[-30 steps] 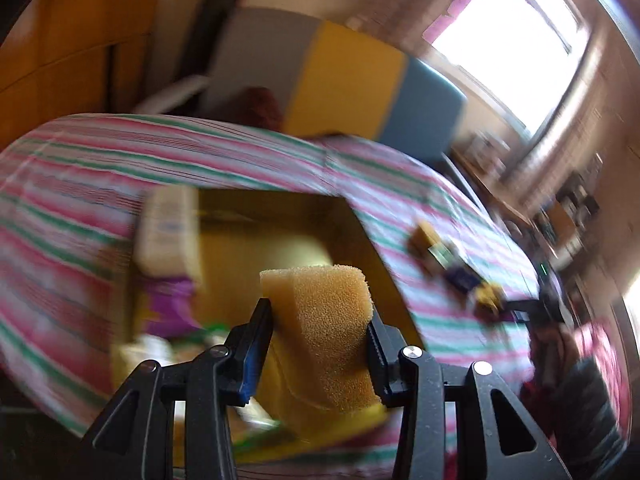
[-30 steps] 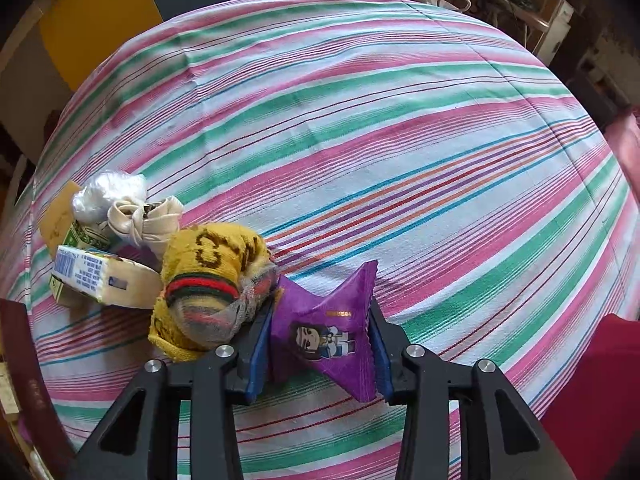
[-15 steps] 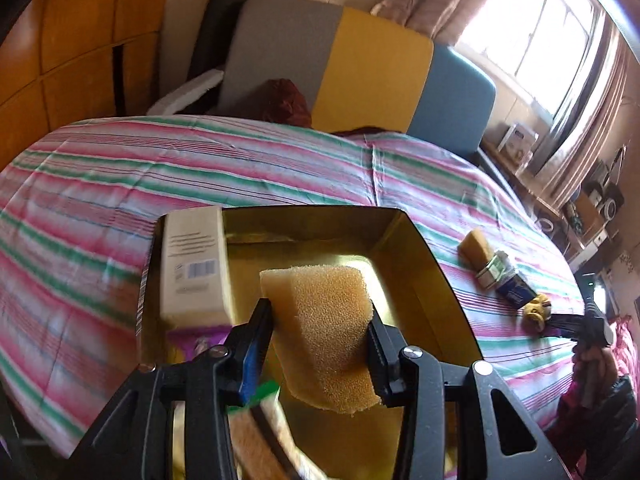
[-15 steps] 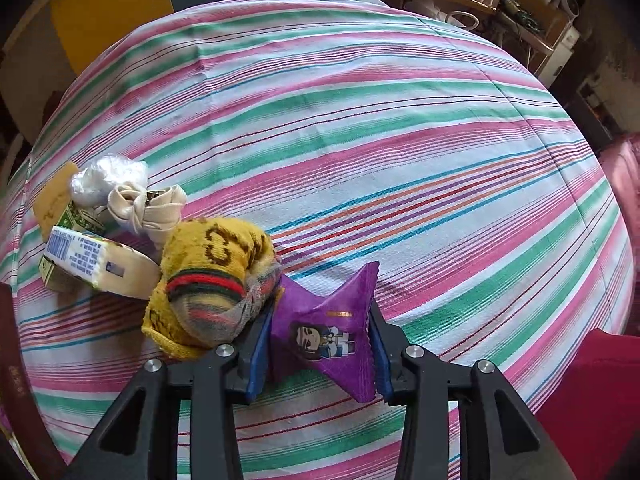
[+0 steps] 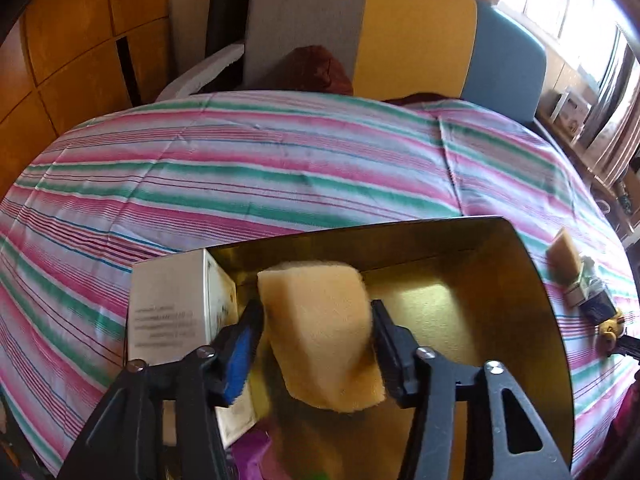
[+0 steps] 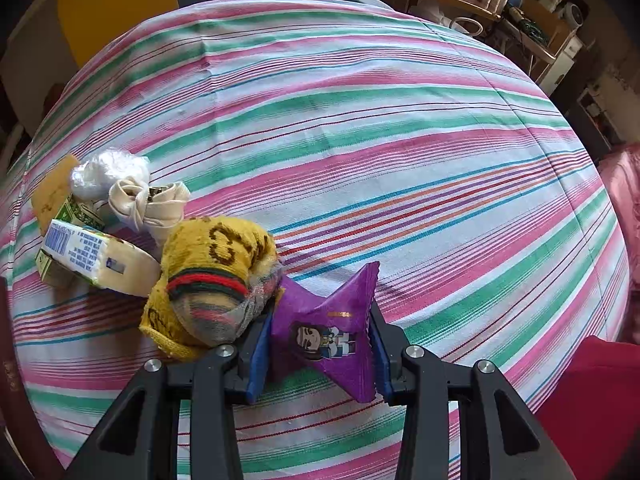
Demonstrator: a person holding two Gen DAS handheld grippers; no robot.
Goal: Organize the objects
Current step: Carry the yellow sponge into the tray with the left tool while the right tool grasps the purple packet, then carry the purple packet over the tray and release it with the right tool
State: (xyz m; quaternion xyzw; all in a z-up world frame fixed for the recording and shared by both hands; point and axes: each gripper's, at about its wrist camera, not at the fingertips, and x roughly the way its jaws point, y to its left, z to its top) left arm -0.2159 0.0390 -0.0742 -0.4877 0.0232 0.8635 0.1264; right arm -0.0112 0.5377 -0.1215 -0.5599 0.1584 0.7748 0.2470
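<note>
Over the gold-lined open box (image 5: 520, 280) on the striped worktop (image 5: 280, 168), with bare floor to its right, the left hand-held gripper (image 5: 316, 320) clamps a porous yellow sponge wedge (image 5: 320, 320). The right hand-held gripper (image 6: 320, 344) pinches a glossy purple snack packet (image 6: 332, 336) beside a yellow knitted sock bundle (image 6: 208, 276).
</note>
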